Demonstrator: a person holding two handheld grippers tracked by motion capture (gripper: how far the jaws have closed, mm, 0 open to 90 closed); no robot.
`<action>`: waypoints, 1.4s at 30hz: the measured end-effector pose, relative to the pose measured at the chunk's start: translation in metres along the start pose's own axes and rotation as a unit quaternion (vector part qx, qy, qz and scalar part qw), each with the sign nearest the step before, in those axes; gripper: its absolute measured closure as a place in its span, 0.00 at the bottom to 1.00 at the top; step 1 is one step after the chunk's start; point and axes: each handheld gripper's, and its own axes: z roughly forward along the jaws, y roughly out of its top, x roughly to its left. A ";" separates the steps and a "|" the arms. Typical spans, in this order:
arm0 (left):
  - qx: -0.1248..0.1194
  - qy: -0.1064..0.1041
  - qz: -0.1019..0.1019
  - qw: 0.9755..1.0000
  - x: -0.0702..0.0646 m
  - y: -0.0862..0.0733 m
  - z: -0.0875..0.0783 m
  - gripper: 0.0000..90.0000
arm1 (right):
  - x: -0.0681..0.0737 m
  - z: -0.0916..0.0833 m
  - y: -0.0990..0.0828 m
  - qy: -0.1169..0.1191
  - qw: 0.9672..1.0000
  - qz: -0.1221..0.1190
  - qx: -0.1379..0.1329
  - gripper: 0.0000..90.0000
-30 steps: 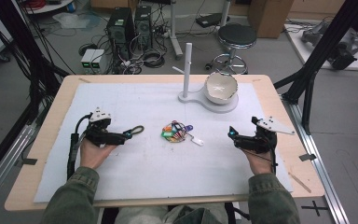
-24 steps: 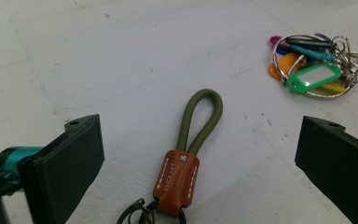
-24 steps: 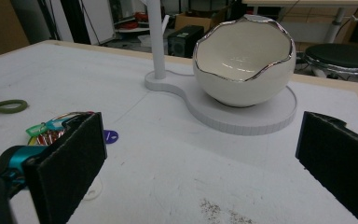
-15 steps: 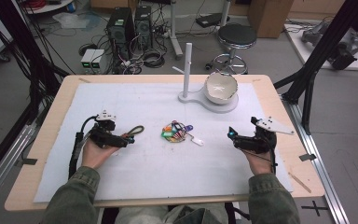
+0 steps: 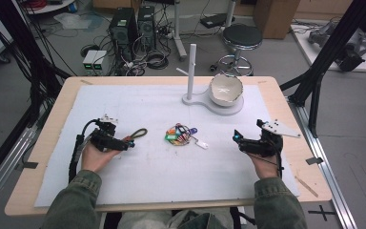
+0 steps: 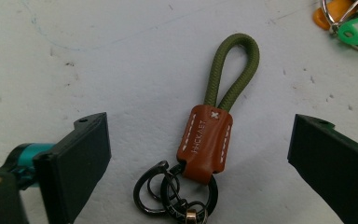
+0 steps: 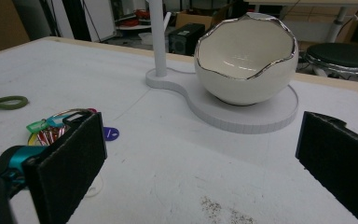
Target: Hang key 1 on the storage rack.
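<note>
A keychain (image 6: 205, 140) with an olive cord loop, a brown leather tab and dark metal rings lies flat on the white mat. My left gripper (image 6: 199, 128) stands open around it, a jaw on each side and neither touching; the jaws have just been closing a little. From above, the left gripper (image 5: 127, 142) points right at the keychain (image 5: 138, 133). My right gripper (image 5: 237, 138) rests open at the right, pointing left, with nothing between its jaws (image 7: 200, 135).
A bunch of coloured key tags (image 5: 178, 135) lies mid-table, also in the right gripper view (image 7: 60, 126). A white egg-shaped bowl (image 5: 226, 89) sits on a white base with an upright post (image 5: 191, 67) at the back. Table edges lie beyond the mat.
The left gripper has edged slightly toward the keychain. The right hand has stayed where it was.
</note>
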 end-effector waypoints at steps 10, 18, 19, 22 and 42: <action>0.010 0.006 0.019 1.000 -0.003 -0.001 0.002 0.21 | -0.001 0.000 0.000 0.002 1.000 0.007 0.000 0.01; 0.022 0.026 0.033 0.999 -0.006 -0.002 0.004 0.29 | -0.001 0.000 0.000 0.002 1.000 0.007 0.000 0.01; 0.020 0.028 0.036 0.999 -0.007 -0.002 0.004 0.29 | -0.001 0.000 0.000 0.002 1.000 0.007 0.000 0.01; 0.019 0.038 0.035 0.998 -0.007 -0.002 0.003 0.37 | -0.001 0.000 0.000 0.003 1.000 0.008 -0.001 0.01; 0.016 0.000 0.019 1.000 0.000 0.000 -0.002 0.78 | -0.003 0.000 -0.001 0.004 1.000 0.017 -0.003 0.01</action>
